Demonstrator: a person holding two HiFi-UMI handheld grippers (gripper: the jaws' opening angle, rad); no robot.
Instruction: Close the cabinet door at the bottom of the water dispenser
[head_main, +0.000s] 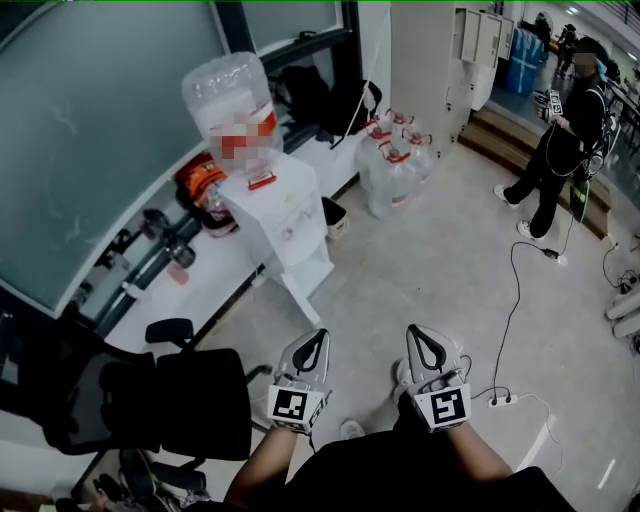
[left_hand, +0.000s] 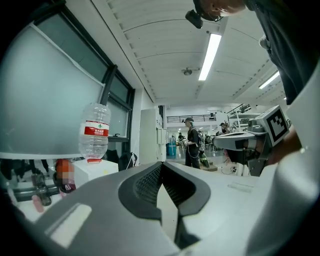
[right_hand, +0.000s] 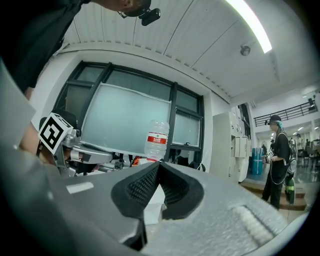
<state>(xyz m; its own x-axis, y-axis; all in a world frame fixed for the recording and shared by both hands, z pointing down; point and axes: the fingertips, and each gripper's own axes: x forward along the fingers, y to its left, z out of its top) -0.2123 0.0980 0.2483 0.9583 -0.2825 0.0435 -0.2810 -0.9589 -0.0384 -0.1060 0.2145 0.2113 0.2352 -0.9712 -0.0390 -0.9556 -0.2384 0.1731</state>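
The white water dispenser (head_main: 278, 218) stands by the window wall with a clear bottle (head_main: 230, 95) upside down on top. At its foot the cabinet door (head_main: 299, 292) hangs open, angled out over the floor. My left gripper (head_main: 313, 343) and right gripper (head_main: 424, 342) are side by side, level, well short of the dispenser, both shut and holding nothing. In the left gripper view the shut tips (left_hand: 161, 163) sit right of the bottle (left_hand: 94, 131). In the right gripper view the shut tips (right_hand: 159, 163) sit just under the bottle (right_hand: 157, 139).
A black office chair (head_main: 165, 400) stands close on my left. Several full water jugs (head_main: 395, 165) sit on the floor beyond the dispenser. A person (head_main: 560, 140) stands at the far right. A cable and power strip (head_main: 503, 400) lie on the floor to my right.
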